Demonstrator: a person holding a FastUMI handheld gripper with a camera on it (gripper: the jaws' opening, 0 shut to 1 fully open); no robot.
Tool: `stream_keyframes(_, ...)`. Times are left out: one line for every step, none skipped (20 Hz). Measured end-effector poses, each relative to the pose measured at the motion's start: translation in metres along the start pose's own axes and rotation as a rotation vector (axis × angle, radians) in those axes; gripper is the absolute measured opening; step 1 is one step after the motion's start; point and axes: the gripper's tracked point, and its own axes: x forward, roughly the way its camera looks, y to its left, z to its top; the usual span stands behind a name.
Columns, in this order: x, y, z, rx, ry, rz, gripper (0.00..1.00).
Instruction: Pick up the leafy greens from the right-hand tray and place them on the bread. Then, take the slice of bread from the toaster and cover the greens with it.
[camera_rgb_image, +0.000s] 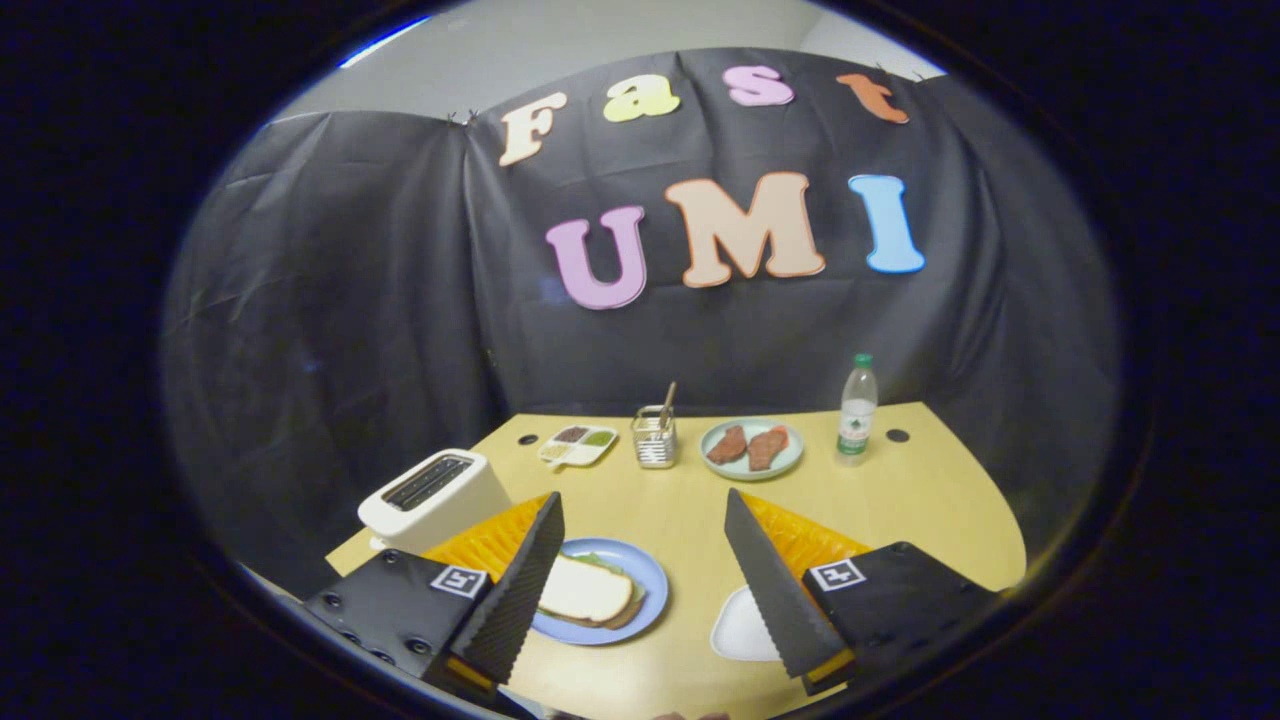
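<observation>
My jaws (640, 580) stand wide apart, released, nothing between them, held above the near edge of the desk (900, 500).

Just ahead of the left finger: blue plate (650, 580) with the sandwich. A slice of bread (585, 590) lies on top, a fringe of leafy greens (600, 561) showing under its far edge, and what looks like a lower slice beneath. Judging from this, both placements look done.

By the right finger: white tray (740, 630), bare as far as I can see, partly hidden by the finger.

Left, beyond the plate: toaster (435, 497), slots dark; I cannot tell if any slice remains inside.

Far side of the desk: small divided dish (578, 444), wire holder (655, 438), plate with two reddish pieces (752, 448), water bottle (857, 410).

Step in hand, as I judge it: clearing away. Best done with the jaws left released and lifted straight back, well off the top slice so it is not nudged askew.
</observation>
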Motion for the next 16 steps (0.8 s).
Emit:
stream_keyframes(-0.007, -0.009, 0.006, -0.004, -0.030, -0.032, 1.00)
stream_keyframes(-0.014, -0.016, 0.013, -0.009, -0.065, -0.054, 1.00)
stream_keyframes(-0.022, -0.021, 0.019, -0.009, -0.096, -0.071, 1.00)
stream_keyframes(-0.028, -0.026, 0.023, -0.005, -0.124, -0.087, 1.00)
stream_keyframes(-0.035, -0.033, 0.025, -0.004, -0.148, -0.105, 1.00)
stream_keyframes(-0.044, -0.040, 0.029, -0.008, -0.172, -0.128, 1.00)
stream_keyframes(-0.051, -0.047, 0.031, -0.016, -0.190, -0.152, 1.00)
stream_keyframes(-0.058, -0.053, 0.033, -0.028, -0.207, -0.173, 1.00)
stream_keyframes(-0.065, -0.059, 0.035, -0.037, -0.219, -0.196, 1.00)
stream_keyframes(-0.071, -0.063, 0.038, -0.041, -0.230, -0.211, 1.00)
stream_keyframes(-0.078, -0.066, 0.040, -0.043, -0.239, -0.226, 1.00)
stream_keyframes(-0.083, -0.069, 0.044, -0.044, -0.250, -0.239, 1.00)
stream_keyframes(-0.086, -0.071, 0.047, -0.042, -0.265, -0.249, 1.00)
stream_keyframes(-0.089, -0.071, 0.052, -0.042, -0.278, -0.254, 1.00)
stream_keyframes(-0.091, -0.073, 0.055, -0.045, -0.287, -0.255, 1.00)
stream_keyframes(-0.091, -0.075, 0.058, -0.047, -0.293, -0.261, 1.00)
